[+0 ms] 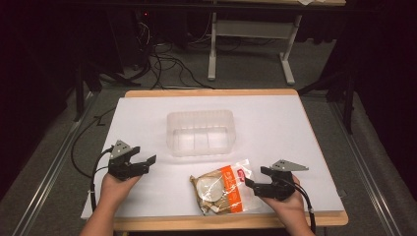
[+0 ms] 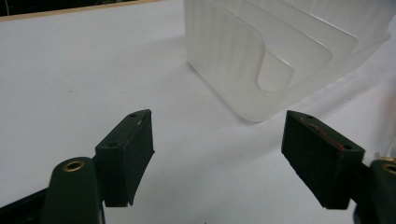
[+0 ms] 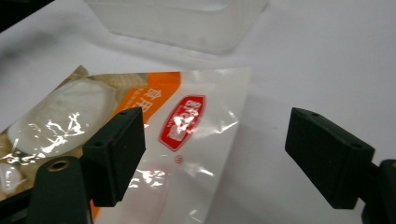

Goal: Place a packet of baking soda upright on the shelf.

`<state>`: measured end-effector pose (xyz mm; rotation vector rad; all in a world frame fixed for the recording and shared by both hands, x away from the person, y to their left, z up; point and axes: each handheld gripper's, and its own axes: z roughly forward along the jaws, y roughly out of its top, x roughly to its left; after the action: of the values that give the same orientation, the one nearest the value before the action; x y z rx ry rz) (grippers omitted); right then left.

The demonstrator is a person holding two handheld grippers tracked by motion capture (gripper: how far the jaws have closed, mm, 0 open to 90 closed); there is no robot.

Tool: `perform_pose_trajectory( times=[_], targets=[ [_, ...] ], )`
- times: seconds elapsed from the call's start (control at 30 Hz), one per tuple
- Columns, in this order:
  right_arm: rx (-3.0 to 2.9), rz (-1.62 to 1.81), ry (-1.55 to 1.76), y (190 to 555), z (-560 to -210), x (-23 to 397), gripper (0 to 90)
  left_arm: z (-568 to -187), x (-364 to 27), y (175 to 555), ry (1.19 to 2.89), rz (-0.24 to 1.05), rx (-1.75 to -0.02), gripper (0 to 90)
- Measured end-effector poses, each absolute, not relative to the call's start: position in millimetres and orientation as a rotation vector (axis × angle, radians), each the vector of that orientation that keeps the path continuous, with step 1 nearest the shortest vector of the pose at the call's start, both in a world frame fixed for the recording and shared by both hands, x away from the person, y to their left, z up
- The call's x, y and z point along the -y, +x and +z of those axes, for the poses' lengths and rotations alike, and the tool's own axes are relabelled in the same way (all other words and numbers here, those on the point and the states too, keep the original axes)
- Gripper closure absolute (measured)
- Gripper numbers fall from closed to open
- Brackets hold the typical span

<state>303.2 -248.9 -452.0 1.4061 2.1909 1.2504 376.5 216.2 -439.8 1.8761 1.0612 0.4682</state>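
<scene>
On a white bench, the right gripper (image 1: 256, 186), fingers apart, nears a crinkly snack bag (image 1: 222, 189) lying just before a clear tub (image 1: 200, 132); the slick film could slip; the left gripper (image 1: 141, 165) gapes empty.

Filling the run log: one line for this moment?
left gripper open, near clear plastic container | right gripper open at snack bag edge | bag on table
</scene>
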Motion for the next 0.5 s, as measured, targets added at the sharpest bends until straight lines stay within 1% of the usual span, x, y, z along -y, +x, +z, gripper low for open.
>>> perform_pose_trajectory(
  times=[0.27, 0.37, 0.5],
  targets=[
    [-2.288, 1.262, 1.474, 311.2, -466.5, 238.7, 16.5, -439.9, -215.3, 376.6, 1.884, 0.473, -1.058, 25.5],
    [-2.337, 1.285, 1.467, 310.7, -469.3, 233.9, 19.4, -439.7, -216.0, 376.5, 1.879, 0.474, -1.060, 25.6],
    [-2.356, 1.267, 1.463, 310.1, -470.4, 232.2, 20.6, -439.7, -215.8, 376.5, 1.880, 0.475, -1.060, 25.6]
  ],
)
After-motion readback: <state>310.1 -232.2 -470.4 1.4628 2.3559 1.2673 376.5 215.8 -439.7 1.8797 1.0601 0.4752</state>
